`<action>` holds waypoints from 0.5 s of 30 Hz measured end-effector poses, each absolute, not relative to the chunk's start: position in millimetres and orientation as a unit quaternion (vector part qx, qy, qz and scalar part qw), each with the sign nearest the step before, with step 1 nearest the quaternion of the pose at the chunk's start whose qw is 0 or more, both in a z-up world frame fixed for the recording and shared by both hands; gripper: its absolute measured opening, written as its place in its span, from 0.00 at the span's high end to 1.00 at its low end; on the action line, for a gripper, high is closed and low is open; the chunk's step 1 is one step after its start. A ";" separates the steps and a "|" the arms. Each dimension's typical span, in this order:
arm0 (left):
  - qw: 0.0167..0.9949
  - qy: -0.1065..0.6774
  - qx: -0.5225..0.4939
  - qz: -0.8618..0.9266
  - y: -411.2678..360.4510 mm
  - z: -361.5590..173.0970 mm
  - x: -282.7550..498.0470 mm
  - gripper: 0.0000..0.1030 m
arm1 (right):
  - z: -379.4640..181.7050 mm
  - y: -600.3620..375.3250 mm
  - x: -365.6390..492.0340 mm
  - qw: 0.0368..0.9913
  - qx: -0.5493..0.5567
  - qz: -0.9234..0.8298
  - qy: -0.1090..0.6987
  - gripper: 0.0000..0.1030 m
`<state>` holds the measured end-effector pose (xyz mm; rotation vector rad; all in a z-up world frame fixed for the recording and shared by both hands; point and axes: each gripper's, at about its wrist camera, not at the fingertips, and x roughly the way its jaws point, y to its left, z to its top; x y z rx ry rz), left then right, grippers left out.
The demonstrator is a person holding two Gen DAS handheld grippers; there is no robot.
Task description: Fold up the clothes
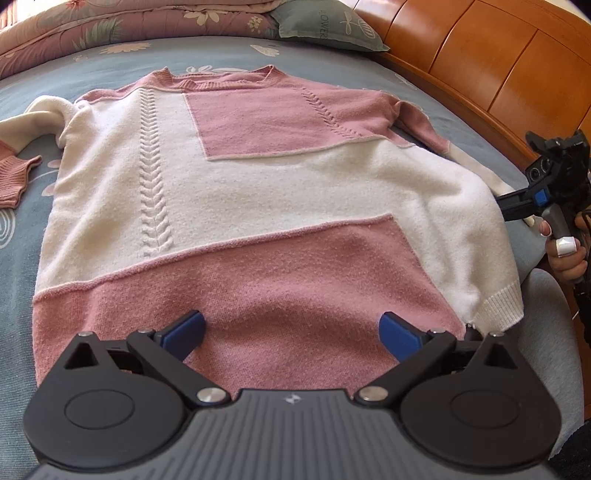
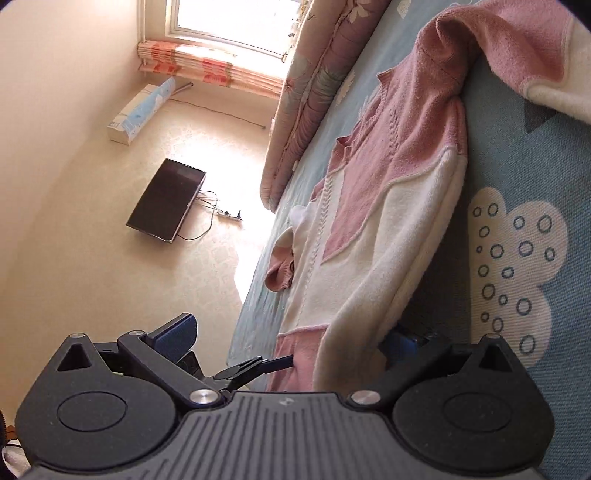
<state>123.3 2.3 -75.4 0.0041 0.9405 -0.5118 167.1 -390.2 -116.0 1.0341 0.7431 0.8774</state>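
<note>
Landmark for all positions: the pink-and-cream knit sweater [image 1: 236, 192], spread flat, front up, on a blue-grey floral bedsheet [image 1: 22, 236].

Left wrist view, left to right. Left of the sweater body, its cream sleeve [image 1: 44, 110] bends back and ends in a pink ribbed cuff [image 1: 14, 177] lying on the sheet. Beyond the ribbed collar [image 1: 221, 79], a folded floral quilt [image 1: 110, 26] and a grey-green pillow [image 1: 325, 26] sit at the bed's head. The left gripper [image 1: 293, 332] hovers over the pink hem band at the sweater's near edge; jaws spread wide, nothing between the blue pads [image 1: 188, 328], no fabric pinched. Right of the sweater runs a wooden bed frame [image 1: 480, 66]. The right gripper [image 1: 506, 206] sits at the sweater's right side edge, carried by a hand [image 1: 565, 254].

Right wrist view, rolled sideways. Left of the sweater [image 2: 388, 221]: cream wall, a dark flat screen [image 2: 166, 199], a window [image 2: 236, 18]. The right gripper [image 2: 291, 343] has its jaws apart, and the sweater's cream side edge lies between the pads [image 2: 177, 332]; not pressed together on it. One pad is hidden behind the fabric, so contact there cannot be told.
</note>
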 end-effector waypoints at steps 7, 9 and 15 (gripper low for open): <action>0.862 0.448 0.007 -0.238 -1.0 -76.5 122.3 0.03 | -113.5 -372.2 181.9 0.733 0.447 0.380 0.343 0.00; 0.862 0.448 0.009 -0.237 -1.8 -76.8 121.7 0.03 | -110.0 -364.8 187.2 0.738 0.436 0.383 0.345 0.00; 0.862 0.449 0.022 -0.234 -5.2 -76.9 120.4 0.03 | -116.0 -356.9 181.9 0.730 0.426 0.392 0.364 0.00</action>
